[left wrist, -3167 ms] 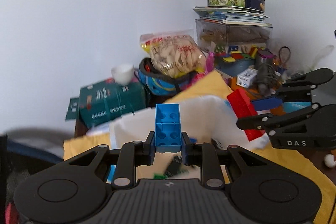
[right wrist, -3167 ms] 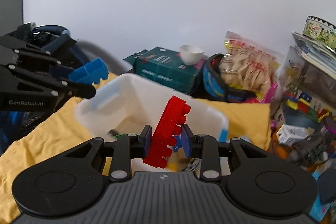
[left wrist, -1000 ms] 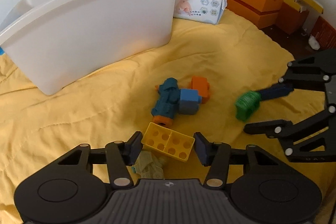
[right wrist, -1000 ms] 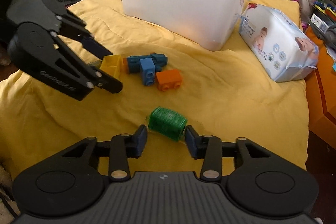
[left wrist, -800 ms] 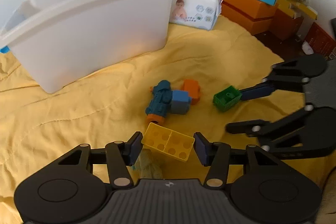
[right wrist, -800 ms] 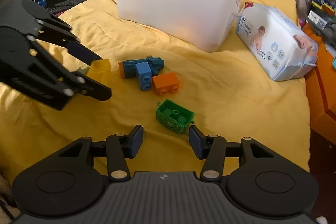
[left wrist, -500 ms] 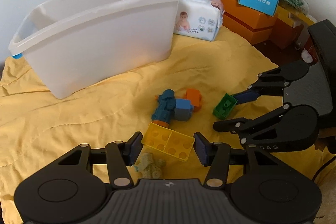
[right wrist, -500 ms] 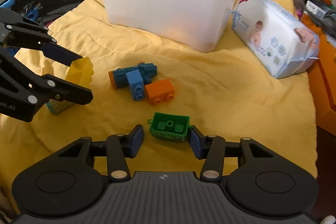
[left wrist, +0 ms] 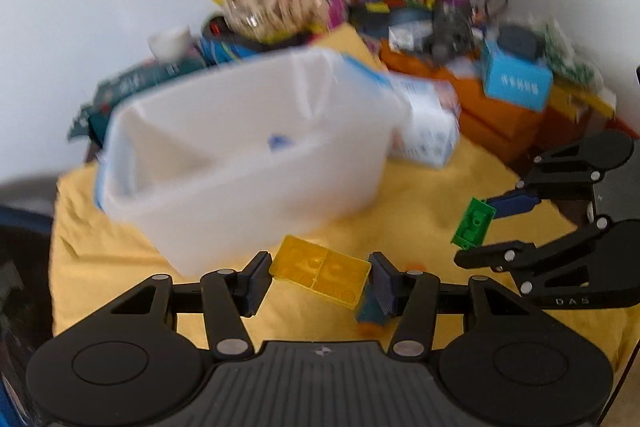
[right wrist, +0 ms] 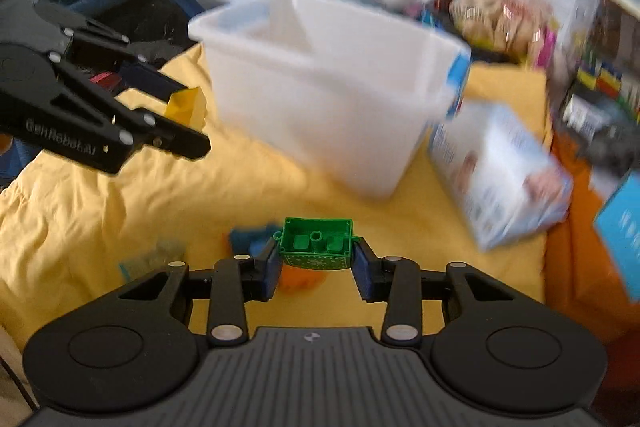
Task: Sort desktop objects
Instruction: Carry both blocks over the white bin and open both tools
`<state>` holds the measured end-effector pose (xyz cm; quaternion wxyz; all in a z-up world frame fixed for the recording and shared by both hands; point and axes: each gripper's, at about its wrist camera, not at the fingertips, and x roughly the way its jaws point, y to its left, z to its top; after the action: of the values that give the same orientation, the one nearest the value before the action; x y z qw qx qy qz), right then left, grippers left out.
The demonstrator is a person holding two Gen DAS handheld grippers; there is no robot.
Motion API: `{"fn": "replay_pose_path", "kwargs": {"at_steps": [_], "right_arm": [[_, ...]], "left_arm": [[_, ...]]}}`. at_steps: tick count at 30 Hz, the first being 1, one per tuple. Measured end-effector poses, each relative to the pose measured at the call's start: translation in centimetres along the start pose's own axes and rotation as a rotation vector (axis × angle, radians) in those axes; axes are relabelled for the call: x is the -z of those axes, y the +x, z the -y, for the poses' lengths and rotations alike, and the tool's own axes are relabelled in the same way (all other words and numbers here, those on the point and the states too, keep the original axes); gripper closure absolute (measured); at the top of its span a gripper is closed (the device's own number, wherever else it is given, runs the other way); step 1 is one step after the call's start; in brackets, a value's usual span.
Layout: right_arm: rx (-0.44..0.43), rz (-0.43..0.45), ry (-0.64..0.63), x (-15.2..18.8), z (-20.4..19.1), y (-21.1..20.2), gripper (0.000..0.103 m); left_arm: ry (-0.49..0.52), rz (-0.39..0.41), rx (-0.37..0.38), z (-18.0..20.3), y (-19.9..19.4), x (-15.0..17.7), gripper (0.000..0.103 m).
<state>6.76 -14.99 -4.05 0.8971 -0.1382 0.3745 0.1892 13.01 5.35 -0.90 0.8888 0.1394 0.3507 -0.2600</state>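
Left wrist: rumpled yellow cloth

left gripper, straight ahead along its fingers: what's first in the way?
Likely the near wall of the white bin, just beyond the yellow brick held in the left gripper. Blur leaves the depth unclear.
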Motion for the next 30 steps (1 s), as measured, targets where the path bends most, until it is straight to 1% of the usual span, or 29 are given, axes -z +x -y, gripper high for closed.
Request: {"fn": "replay_pose_path", "kwargs": {"at_steps": [4, 6, 9, 13, 16, 19, 21, 26, 28, 30], "right_arm": [[0.027, 0.064, -0.046, -3.3, 0.8, -0.8, 0.062], [0.043, 0.105, -0.060, -5.0, 1.2, -1.2, 0.062], [0.073, 0.181, -0.067, -8.0, 2.2, -1.6, 0.062], [0.106, 0.271, -0.049, -12.0, 2.9, -1.0, 0.062], [0.121, 0.304, -0.017, -14.2, 3.2, 0.3, 0.062], [0.116, 0.282, 0.006, -15.4, 3.4, 2.7, 0.062], [0.105, 0.242, 0.006, -15.6, 3.3, 4.6, 0.062], [0.098, 0.181, 0.011, -15.3, 2.7, 7.8, 0.061], [0.099, 0.159, 0.013, -15.1, 2.6, 8.7, 0.053], [0.096, 0.155, 0.014, -14.7, 2.4, 8.7, 0.053]], "left_arm": [[0.004, 0.079, -0.028, -1.9, -1.7, -3.0, 0.047], [-0.008, 0.113, -0.032, -2.9, -2.4, -4.3, 0.046], [-0.007, 0.162, -0.064, -4.3, -2.9, -6.3, 0.046], [-0.026, 0.207, -0.095, -6.2, -2.4, -8.8, 0.046], [-0.025, 0.225, -0.125, -7.3, -1.2, -9.8, 0.046], [-0.032, 0.200, -0.165, -8.2, 1.4, -10.3, 0.046], [-0.040, 0.164, -0.167, -8.7, 3.3, -10.2, 0.046], [-0.105, 0.071, -0.115, -10.1, 7.3, -8.8, 0.046], [-0.103, 0.031, -0.130, -10.1, 8.4, -8.2, 0.046], [-0.090, 0.030, -0.146, -10.1, 8.5, -7.7, 0.043]]}}
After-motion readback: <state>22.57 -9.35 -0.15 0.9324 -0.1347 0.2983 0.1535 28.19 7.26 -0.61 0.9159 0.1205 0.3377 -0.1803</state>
